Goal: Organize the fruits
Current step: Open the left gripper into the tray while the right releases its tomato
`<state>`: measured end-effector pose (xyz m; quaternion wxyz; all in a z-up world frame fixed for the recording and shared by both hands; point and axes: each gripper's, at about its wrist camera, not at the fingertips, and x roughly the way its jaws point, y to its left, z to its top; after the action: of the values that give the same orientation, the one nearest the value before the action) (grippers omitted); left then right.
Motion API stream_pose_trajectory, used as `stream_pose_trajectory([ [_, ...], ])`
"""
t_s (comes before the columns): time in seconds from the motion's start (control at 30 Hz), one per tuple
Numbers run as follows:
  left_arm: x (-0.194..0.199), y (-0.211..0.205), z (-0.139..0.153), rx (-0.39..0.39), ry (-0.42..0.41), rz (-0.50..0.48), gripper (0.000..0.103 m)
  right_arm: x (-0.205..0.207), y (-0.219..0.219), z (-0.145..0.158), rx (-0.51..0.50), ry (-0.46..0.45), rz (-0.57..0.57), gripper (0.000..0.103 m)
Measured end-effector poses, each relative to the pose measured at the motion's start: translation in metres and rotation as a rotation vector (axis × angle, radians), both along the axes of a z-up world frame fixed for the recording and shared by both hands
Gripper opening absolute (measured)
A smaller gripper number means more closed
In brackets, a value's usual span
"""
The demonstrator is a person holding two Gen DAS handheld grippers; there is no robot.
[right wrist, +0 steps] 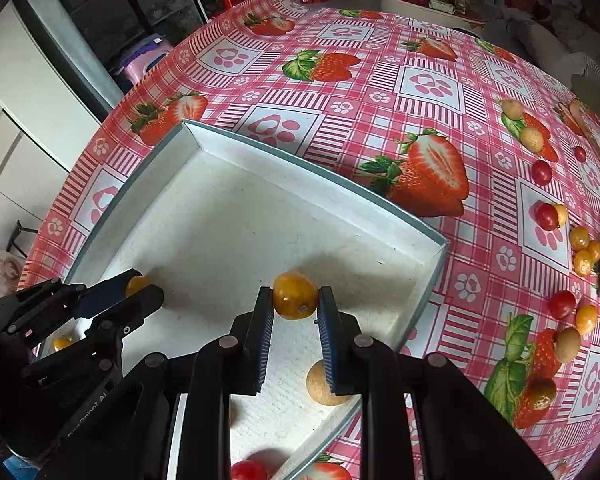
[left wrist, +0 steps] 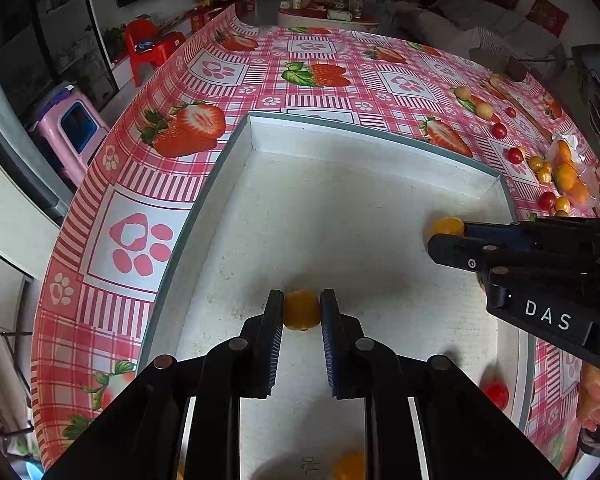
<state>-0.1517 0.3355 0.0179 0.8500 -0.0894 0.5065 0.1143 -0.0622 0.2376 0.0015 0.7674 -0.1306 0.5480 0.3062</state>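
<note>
A: Left gripper (left wrist: 301,314) — jaws pinching a small round orange-yellow fruit (left wrist: 301,309) over the white shallow rectangular tray (left wrist: 380,142)?

B: Confirmed. Held just above the tray floor, toward 6 o'clock in the left wrist view.

A: Right gripper (right wrist: 296,300)?

B: Jaws closed on a second small orange-yellow fruit (right wrist: 295,295), also over the tray; seen at 3 o'clock in the left wrist view.

A: Other tray contents?

B: Tan round fruit (right wrist: 324,390) partly behind the right jaw; red cherry tomato (right wrist: 249,471) at 6 o'clock in the right wrist view.

A: Outside the tray?

B: Scattered red, yellow and tan small fruits (right wrist: 546,216) at 3 o'clock on the counter, atop the pink checked strawberry-print tablecloth (right wrist: 340,80); clear plastic bag of orange fruit (left wrist: 572,178) near the far edge.
</note>
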Motion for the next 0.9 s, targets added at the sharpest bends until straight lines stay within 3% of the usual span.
stream_pose_trajectory([
  [0.17, 0.001, -0.001, -0.001, 0.014, 0.005, 0.001, 0.020, -0.004, 0.007, -0.001, -0.039, -0.044, 0.026, 0.025],
  [0.3, 0.002, -0.001, 0.000, 0.018, 0.013, 0.007, 0.020, -0.002, 0.003, 0.002, -0.020, -0.019, 0.017, 0.028],
  [0.4, 0.001, 0.000, 0.000, 0.015, 0.017, 0.020, 0.021, -0.004, -0.008, 0.012, 0.020, -0.014, -0.005, 0.048],
  [0.43, 0.000, 0.001, 0.001, 0.012, 0.015, 0.028, 0.021, -0.005, -0.012, 0.018, 0.039, -0.018, -0.011, 0.060],
  [0.57, -0.006, 0.004, 0.006, -0.010, -0.002, 0.055, 0.021, -0.013, -0.033, 0.043, 0.122, -0.037, -0.032, 0.079],
  [0.9, -0.019, -0.018, 0.017, -0.070, -0.024, 0.016, 0.021, -0.034, -0.102, 0.062, 0.193, -0.013, -0.128, 0.081],
])
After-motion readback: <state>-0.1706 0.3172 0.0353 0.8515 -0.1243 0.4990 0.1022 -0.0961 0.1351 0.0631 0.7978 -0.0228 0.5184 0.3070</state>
